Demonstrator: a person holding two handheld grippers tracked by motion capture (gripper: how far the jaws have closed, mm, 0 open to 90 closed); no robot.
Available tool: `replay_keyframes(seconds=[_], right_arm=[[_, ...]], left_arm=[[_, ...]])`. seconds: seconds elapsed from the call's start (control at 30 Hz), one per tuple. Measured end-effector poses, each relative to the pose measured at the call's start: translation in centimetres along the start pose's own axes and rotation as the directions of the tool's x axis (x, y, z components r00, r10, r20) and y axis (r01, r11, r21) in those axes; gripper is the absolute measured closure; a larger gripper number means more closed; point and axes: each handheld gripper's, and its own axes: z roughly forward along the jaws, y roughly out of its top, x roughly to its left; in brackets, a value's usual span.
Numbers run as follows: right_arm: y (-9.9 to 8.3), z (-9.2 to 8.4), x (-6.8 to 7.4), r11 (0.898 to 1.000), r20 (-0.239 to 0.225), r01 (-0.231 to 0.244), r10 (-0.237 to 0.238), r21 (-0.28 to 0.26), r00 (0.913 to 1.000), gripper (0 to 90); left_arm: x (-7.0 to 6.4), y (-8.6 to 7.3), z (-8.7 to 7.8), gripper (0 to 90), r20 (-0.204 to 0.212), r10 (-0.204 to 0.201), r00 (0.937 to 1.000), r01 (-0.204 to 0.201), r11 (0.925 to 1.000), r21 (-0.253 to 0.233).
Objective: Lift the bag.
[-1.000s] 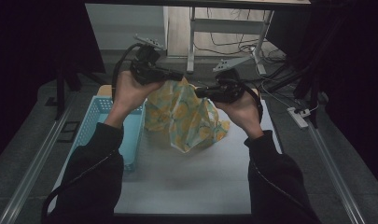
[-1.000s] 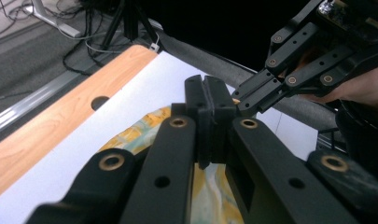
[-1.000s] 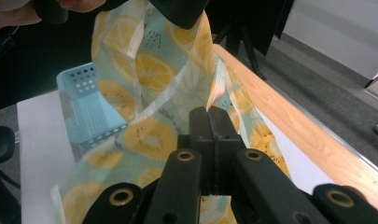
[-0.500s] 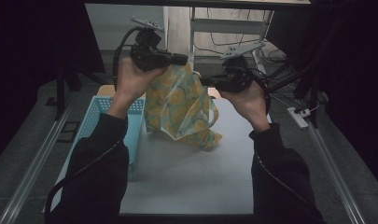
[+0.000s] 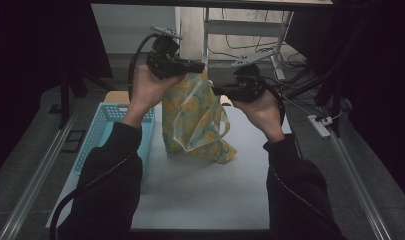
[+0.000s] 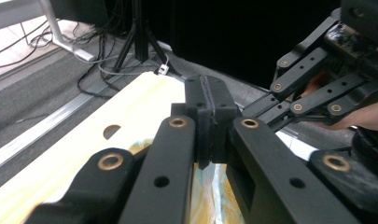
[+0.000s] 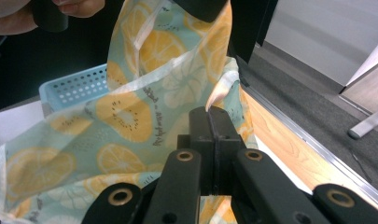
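Observation:
A thin bag printed with orange slices and kiwi on pale green (image 5: 192, 120) hangs above the white table top (image 5: 205, 195), its lower end resting on it. My left gripper (image 5: 199, 66) is shut on the bag's top edge, the highest point. My right gripper (image 5: 216, 91) is shut on another part of the rim, lower and to the right. In the right gripper view the black jaws (image 7: 210, 122) meet on a fold of the bag (image 7: 130, 116). In the left gripper view the jaws (image 6: 209, 100) are pressed together with bag material (image 6: 210, 196) below them, and the other gripper (image 6: 317, 93) is close by.
A light blue perforated basket (image 5: 102, 135) stands on the table's left side, beside the bag. A pale wooden board (image 6: 84, 140) lies at the far edge. Cables and metal stand legs (image 5: 270, 50) cover the floor beyond; a power strip (image 5: 322, 125) lies at right.
Both hands have lifted the bag from lying bunched on the table to hanging upright. The left gripper rose higher and the bag stretched out tall.

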Motion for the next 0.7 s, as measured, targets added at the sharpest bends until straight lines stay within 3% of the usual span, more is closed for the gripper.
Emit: replay_keyframes(seconds=[0.2,0.3,0.47,0.7], right_arm=[[-0.5,0.6,-0.2,1.000,0.000,-0.008,0.008,0.007,1.0000,89.8],[-0.7,0.6,-0.2,1.000,0.000,-0.013,0.013,0.001,0.9999,87.3],[-1.0,0.5,-0.3,0.999,0.001,-0.028,0.028,-0.019,0.9996,78.0],[-2.2,0.7,-0.6,0.997,-0.005,-0.066,0.066,-0.027,0.9978,57.1]], left_arm=[[0.4,-0.9,0.7,88.5,-0.002,-0.006,1.0000,0.006,1.0000,-0.004],[0.3,-1.1,0.8,85.4,-0.003,0.011,0.9999,-0.011,0.9999,-0.010],[0.3,-1.6,0.6,70.6,-0.020,0.039,0.9990,-0.039,0.9992,-0.008],[0.2,-2.9,0.2,45.2,-0.050,0.083,0.9953,-0.082,0.9964,0.019]])
